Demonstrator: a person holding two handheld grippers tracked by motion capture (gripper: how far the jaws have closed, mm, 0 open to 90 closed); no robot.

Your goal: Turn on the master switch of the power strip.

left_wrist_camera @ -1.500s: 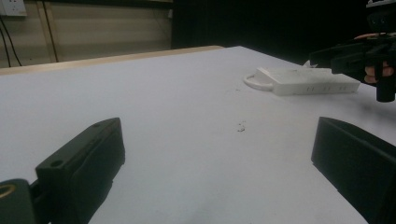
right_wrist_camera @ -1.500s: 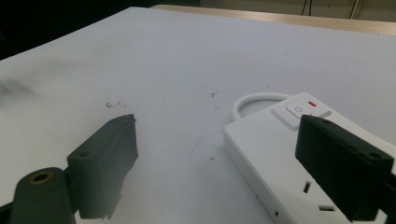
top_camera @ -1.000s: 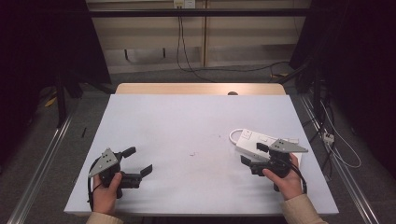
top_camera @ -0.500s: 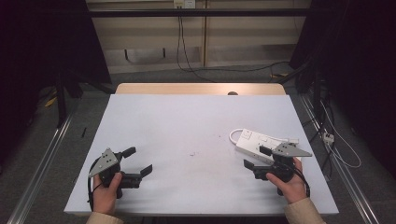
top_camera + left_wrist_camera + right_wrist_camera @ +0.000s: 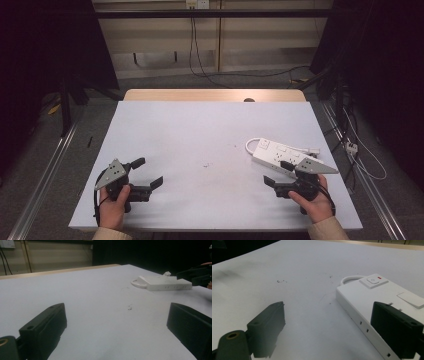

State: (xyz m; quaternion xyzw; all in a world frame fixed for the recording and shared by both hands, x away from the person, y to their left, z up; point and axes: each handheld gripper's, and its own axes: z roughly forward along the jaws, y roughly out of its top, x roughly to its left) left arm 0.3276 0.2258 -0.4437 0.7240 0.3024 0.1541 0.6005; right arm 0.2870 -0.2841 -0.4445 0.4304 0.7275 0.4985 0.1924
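Power strip (image 5: 279, 155): lying flat on the right half of the table, long side running slantwise, switch end pointing away from the person; in the right gripper view (image 5: 372, 302) showing a white rocker switch with a red mark on its top face.
Strip's cord (image 5: 251, 145): looping out in a white curve from the strip's far-left end, resting on the tabletop just beside it.
Plug (image 5: 314, 150): sitting just beyond the strip's right side, close to the table's right edge.
Right gripper (image 5: 280, 172): hovering at the strip's near end, jaws spread wide; one jaw sitting over the strip's top face, the other well off to the strip's left above bare table; clamping nothing.
Right hand (image 5: 316, 200): wrapping the gripper's handle, just nearer the person than the strip's near end.
Grey plate (image 5: 314, 166): riding on top of the right gripper, overlapping the strip's near end in the high view.
Left gripper (image 5: 149, 172): far to the left of the strip, low over the table's near-left corner, jaws standing wide apart, holding nothing; looking across bare tabletop toward the strip (image 5: 163, 282).
Left hand (image 5: 114, 207): gripping the handle, well apart from the strip.
Small dark specks (image 5: 206, 164): dotting the tabletop to the strip's left, between the two grippers.
Table (image 5: 200, 130): pale surface carrying the strip, wooden edge showing along the far side.
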